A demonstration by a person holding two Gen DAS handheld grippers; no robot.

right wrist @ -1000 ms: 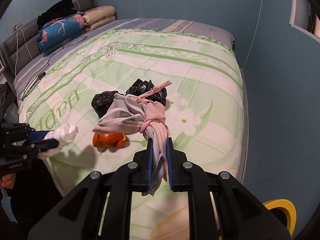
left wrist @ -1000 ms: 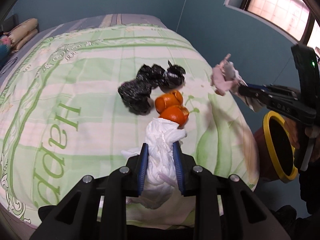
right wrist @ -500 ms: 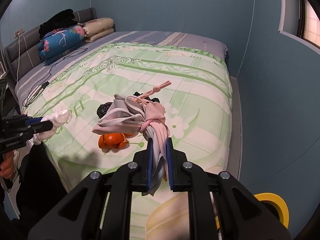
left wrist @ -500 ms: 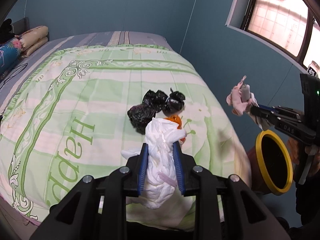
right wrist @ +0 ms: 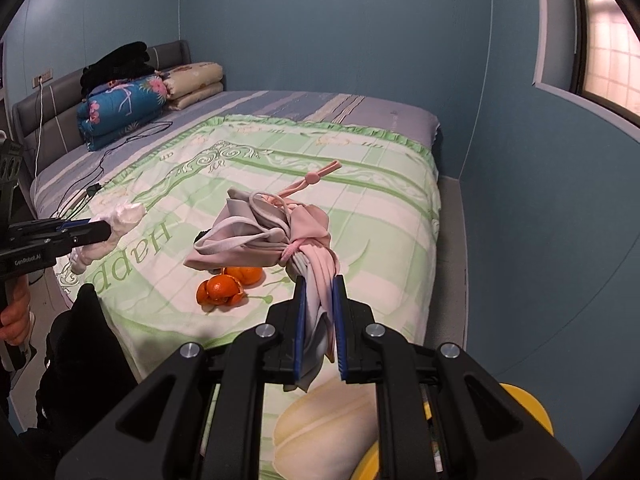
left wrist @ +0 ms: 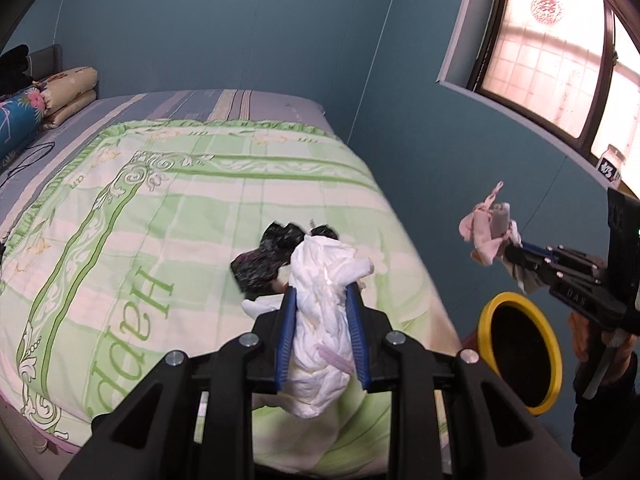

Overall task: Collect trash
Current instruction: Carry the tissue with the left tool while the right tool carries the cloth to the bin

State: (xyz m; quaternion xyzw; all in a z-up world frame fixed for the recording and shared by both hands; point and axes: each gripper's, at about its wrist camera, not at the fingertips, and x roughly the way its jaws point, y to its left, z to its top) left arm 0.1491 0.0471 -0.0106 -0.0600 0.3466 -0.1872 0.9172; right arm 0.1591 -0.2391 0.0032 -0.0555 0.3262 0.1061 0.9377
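Observation:
My left gripper [left wrist: 321, 294] is shut on a crumpled white tissue wad [left wrist: 320, 320], held above the near edge of the bed. My right gripper [right wrist: 319, 284] is shut on a bundle of pink and grey face masks [right wrist: 264, 236]; the same bundle [left wrist: 486, 232] shows at the right of the left wrist view, above a yellow-rimmed bin [left wrist: 520, 356]. On the green quilt lie orange peels [right wrist: 224, 290] and crumpled black plastic bags [left wrist: 264, 260]. The tissue wad [right wrist: 116, 224] and left gripper [right wrist: 96, 232] appear at the left of the right wrist view.
The bed's green patterned quilt [left wrist: 160, 220] fills the middle. Folded bedding and pillows [right wrist: 128, 108] and a black cable [right wrist: 120, 152] sit near the headboard. Blue walls and a window [left wrist: 560, 60] stand to the right. The bin [right wrist: 528, 408] stands on the floor beside the bed.
Both grippers rose away from the quilt with their loads. The right one carried the masks rightward to above the yellow bin; the orange peels dropped behind the tissue in the left view.

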